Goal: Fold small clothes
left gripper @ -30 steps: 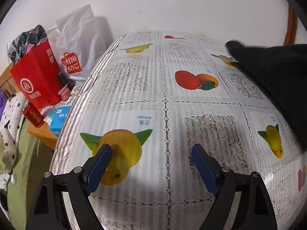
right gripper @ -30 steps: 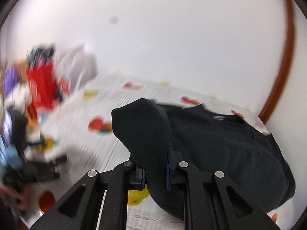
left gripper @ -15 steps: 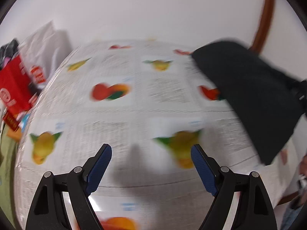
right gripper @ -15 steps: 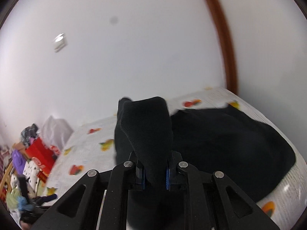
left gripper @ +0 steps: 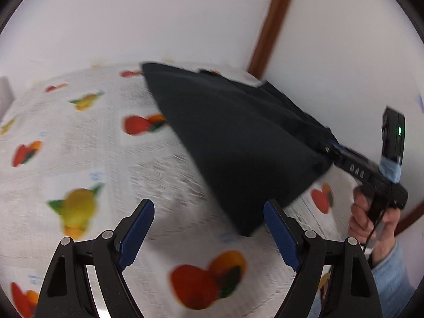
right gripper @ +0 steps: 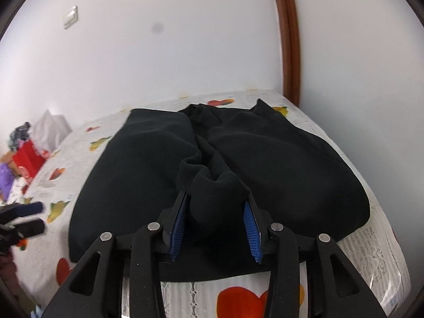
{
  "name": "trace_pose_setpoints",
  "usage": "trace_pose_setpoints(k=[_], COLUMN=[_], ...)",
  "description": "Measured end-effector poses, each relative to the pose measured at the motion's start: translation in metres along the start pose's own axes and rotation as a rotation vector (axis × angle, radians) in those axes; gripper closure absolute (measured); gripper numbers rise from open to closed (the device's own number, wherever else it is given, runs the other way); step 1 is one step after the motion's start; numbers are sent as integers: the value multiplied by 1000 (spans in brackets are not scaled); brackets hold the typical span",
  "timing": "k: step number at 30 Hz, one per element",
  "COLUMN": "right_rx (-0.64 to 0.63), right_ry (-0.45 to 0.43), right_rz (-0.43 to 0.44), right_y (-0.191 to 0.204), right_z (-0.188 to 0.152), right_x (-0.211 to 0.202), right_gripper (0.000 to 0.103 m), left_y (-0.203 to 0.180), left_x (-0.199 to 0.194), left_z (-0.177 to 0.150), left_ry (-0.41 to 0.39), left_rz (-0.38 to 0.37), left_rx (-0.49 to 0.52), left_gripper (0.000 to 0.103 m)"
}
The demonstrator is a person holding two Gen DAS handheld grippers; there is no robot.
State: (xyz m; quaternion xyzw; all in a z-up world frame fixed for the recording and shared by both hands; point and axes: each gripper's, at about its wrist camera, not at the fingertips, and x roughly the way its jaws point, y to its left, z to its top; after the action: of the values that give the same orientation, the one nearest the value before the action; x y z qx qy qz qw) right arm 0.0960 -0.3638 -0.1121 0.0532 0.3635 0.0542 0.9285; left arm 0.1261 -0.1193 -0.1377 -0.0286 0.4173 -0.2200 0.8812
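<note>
A black garment lies spread on the fruit-print tablecloth, both sides folded in toward the middle. My right gripper has its jaws apart, with a bunched fold of the garment lying loosely between the blue pads. In the left wrist view the garment lies at the right and the right gripper is at its near edge. My left gripper is open and empty above the cloth, left of the garment.
White walls close behind the table, with a brown wooden frame at the far right corner. A red bag and a white bag stand beyond the table's left end. A person's hand holds the right gripper.
My right gripper has carried the sleeve across onto the garment's middle and opened its jaws. My left gripper has swung to the right toward the garment, still open.
</note>
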Motion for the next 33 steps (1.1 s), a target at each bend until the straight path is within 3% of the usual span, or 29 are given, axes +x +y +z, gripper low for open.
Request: trace_pose_setpoints(k=[6, 10, 12, 17, 19, 21, 25, 33], right_rx=[24, 32, 44, 160, 190, 175, 98, 76], right_ry=[17, 43, 51, 87, 113, 106, 73, 76], right_rz=[50, 45, 52, 121, 141, 144, 109, 185], right_y=[-17, -14, -12, -18, -16, -4, 34, 128], right_z=[-3, -2, -2, 1, 3, 3, 1, -10], right_x=[6, 18, 25, 47, 55, 55, 49, 57], right_gripper=[55, 55, 55, 56, 75, 87, 89, 89], left_y=[-25, -32, -33, -35, -32, -29, -2, 75], left_x=[30, 40, 43, 43, 37, 32, 15, -39], left_z=[-9, -5, -4, -6, -4, -1, -1, -26], left_ry=[63, 41, 42, 29, 18, 11, 2, -28], left_rz=[7, 47, 37, 59, 53, 61, 86, 139], left_rx=[14, 15, -3, -42, -48, -50, -67, -105], left_gripper=[20, 22, 28, 64, 76, 82, 84, 84])
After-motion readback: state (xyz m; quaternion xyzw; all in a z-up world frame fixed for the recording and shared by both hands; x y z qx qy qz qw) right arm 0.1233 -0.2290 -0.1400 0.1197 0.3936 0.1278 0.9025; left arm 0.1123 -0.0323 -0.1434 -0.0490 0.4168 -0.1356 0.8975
